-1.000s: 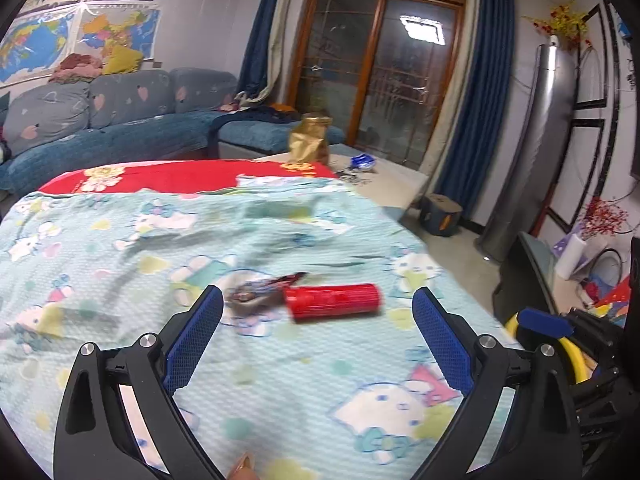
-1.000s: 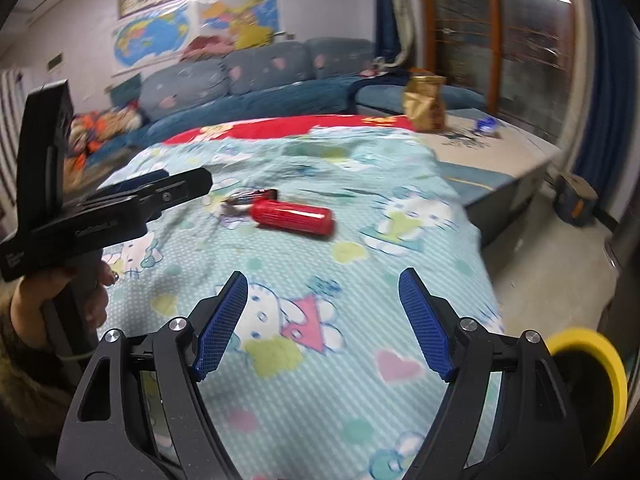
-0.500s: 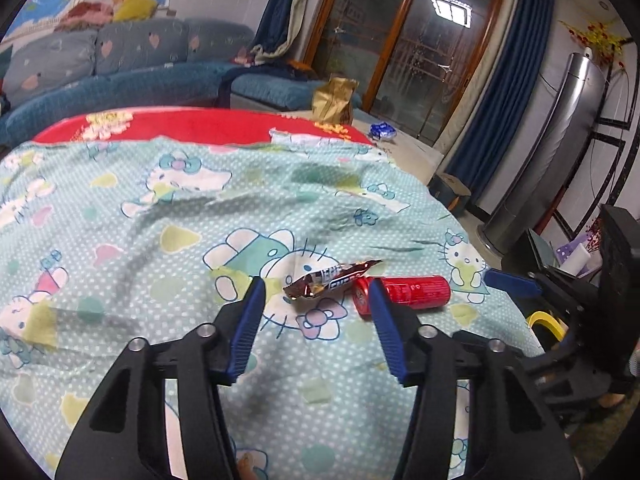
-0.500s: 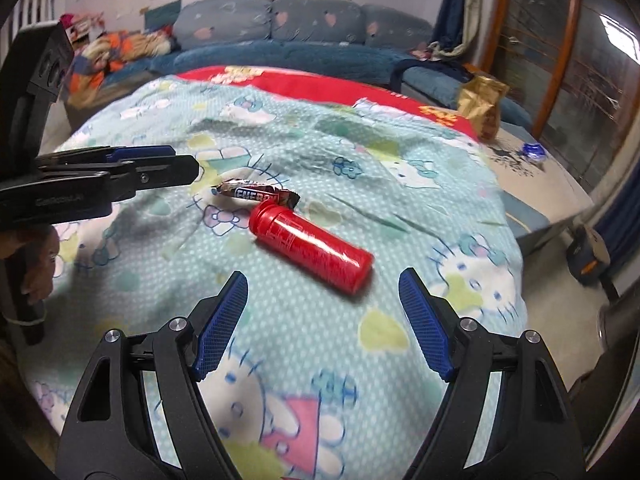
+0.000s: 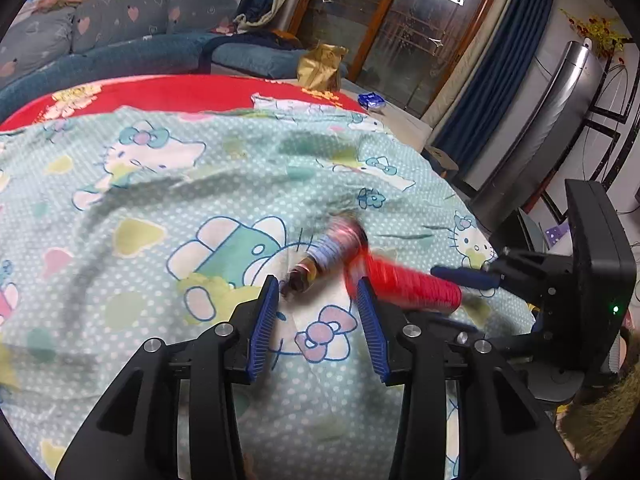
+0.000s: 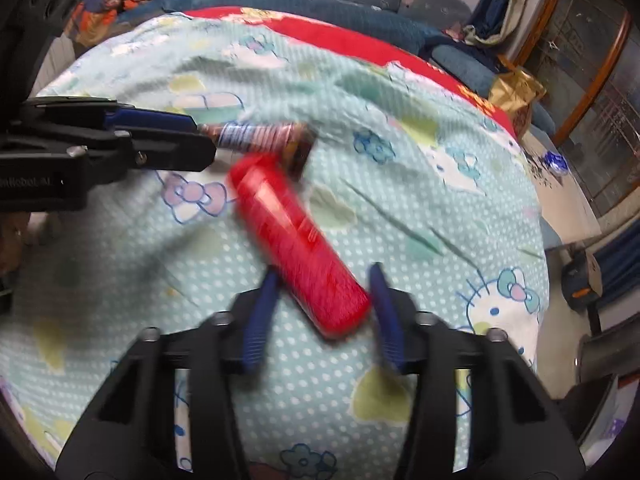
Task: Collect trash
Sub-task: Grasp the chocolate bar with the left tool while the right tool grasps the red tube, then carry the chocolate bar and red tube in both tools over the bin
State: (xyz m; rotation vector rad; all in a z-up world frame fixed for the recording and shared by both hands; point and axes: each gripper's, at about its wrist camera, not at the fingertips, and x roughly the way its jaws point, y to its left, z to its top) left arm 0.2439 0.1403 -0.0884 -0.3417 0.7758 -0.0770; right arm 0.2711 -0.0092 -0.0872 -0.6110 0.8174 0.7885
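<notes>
A red cylindrical canister (image 6: 298, 248) lies on its side on a pale green cartoon-print bedsheet (image 5: 132, 208), and a crumpled snack wrapper (image 6: 260, 136) lies just beyond its far end, touching or nearly touching it; both are motion-blurred. In the right wrist view the near end of the canister sits between the blue pads of the right gripper (image 6: 322, 280), whose jaws have just been closing; a sliver of sheet shows on each side of the canister, so the pads do not press on it and nothing is grasped. In the left wrist view the left gripper (image 5: 316, 292) has its fingertips at the near end of the wrapper (image 5: 324, 256), with the wrapper ahead of the tips and not clamped; its jaws have also just been closing and stand partly apart, holding nothing. The canister (image 5: 404, 284) lies just right of the left gripper's right pad, and the right gripper (image 5: 468, 278) reaches its far end from the right. A red blanket (image 5: 168, 92) borders the sheet's far edge. Beyond stand a blue-grey sofa (image 5: 120, 24), a crumpled gold bag (image 5: 320, 66), and a wood-framed glass door (image 5: 412, 24) with dark blue curtains (image 5: 492, 80).
</notes>
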